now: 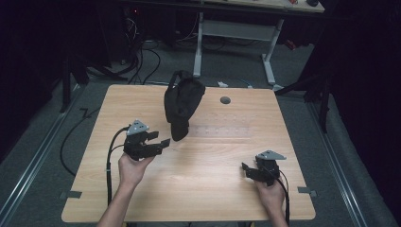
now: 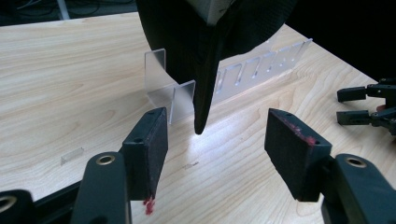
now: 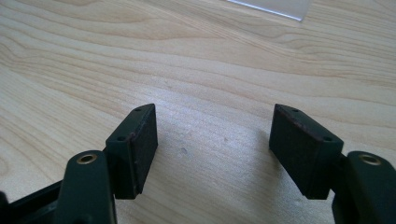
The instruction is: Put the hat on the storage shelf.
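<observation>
Cap [image 1: 182, 106] near table [image 1: 142, 94] rear edge

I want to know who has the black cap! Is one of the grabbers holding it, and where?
No. The left gripper is open in front of the black fabric cap on its clear plastic stand. The right gripper is open over the wooden table.

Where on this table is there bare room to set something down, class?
Bare wood lies between the left claw and right claw, along the near edge of the table. The far right beside the grey hole is free too. It is crowded around the black cap on its clear stand.
</observation>
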Action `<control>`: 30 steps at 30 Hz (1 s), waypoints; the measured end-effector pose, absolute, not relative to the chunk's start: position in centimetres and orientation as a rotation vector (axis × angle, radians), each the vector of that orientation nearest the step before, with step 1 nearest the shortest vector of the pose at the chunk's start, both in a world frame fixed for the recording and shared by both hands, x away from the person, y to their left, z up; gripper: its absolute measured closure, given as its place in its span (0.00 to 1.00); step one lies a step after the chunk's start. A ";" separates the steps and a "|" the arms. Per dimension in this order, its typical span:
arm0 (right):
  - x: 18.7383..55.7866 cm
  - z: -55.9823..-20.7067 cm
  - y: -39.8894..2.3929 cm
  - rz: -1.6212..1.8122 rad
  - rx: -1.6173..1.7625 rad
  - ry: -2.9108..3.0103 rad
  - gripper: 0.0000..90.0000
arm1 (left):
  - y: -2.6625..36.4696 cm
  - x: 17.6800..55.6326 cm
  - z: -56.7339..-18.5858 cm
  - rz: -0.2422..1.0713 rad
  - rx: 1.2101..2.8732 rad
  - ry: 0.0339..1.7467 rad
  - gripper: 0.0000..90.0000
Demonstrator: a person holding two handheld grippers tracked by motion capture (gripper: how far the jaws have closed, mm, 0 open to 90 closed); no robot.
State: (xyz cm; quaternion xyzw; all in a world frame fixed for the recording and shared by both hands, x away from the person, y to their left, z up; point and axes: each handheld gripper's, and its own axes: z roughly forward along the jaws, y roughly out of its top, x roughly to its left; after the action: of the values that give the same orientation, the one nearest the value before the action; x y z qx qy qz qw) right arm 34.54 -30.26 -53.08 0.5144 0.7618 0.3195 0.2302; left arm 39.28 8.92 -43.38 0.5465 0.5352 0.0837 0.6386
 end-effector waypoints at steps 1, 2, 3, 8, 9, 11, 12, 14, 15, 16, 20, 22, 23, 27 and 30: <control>34.5 -53.1 -30.3 0.879 1.415 2.096 0.36 | 9.0 39.2 -43.4 0.187 1.244 1.222 0.44; 34.5 -53.1 -30.3 0.879 1.415 2.096 0.36 | 9.1 39.1 -43.3 0.188 1.244 1.221 0.44; 34.5 -53.1 -30.3 0.879 1.415 2.095 0.36 | 9.1 39.0 -43.3 0.184 1.237 1.222 0.44; 34.5 -53.1 -30.3 0.879 1.415 2.096 0.36 | 9.4 38.6 -43.4 0.181 1.238 1.228 0.43; 34.5 -53.1 -30.3 0.879 1.415 2.096 0.36 | 9.5 38.5 -43.4 0.180 1.237 1.228 0.43; 34.5 -53.1 -30.3 0.879 1.415 2.096 0.36 | 9.6 38.4 -43.5 0.180 1.238 1.226 0.43; 34.5 -53.1 -30.3 0.879 1.415 2.096 0.36 | 9.7 38.3 -43.5 0.179 1.235 1.227 0.43; 34.5 -53.1 -30.3 0.879 1.415 2.096 0.36 | 9.8 38.2 -43.5 0.178 1.230 1.229 0.43; 34.5 -53.1 -30.2 0.879 1.418 2.095 0.36 | 9.8 38.1 -43.6 0.181 1.231 1.227 0.43; 34.5 -53.1 -30.2 0.879 1.416 2.096 0.36 | 9.9 38.0 -43.7 0.185 1.238 1.227 0.43; 34.5 -53.1 -30.3 0.879 1.416 2.096 0.36 | 10.0 37.8 -43.8 0.182 1.231 1.229 0.43; 34.5 -53.1 -30.3 0.879 1.416 2.096 0.36 | 10.1 37.6 -43.9 0.185 1.238 1.231 0.42; 34.5 -53.1 -30.3 0.879 1.416 2.096 0.36 | 10.1 37.5 -43.9 0.184 1.237 1.231 0.42; 34.5 -53.1 -30.3 0.879 1.415 2.096 0.36 | 10.2 37.2 -44.2 0.179 1.237 1.235 0.42; 34.5 -53.1 -30.3 0.879 1.415 2.096 0.36 | 10.3 37.0 -44.5 0.175 1.240 1.242 0.41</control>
State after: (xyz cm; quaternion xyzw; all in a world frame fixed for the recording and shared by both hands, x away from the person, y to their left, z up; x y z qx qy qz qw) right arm 34.53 -30.25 -53.08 0.5145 0.7618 0.3195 0.2301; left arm 36.98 10.28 -44.45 0.5427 0.5435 0.0767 0.6358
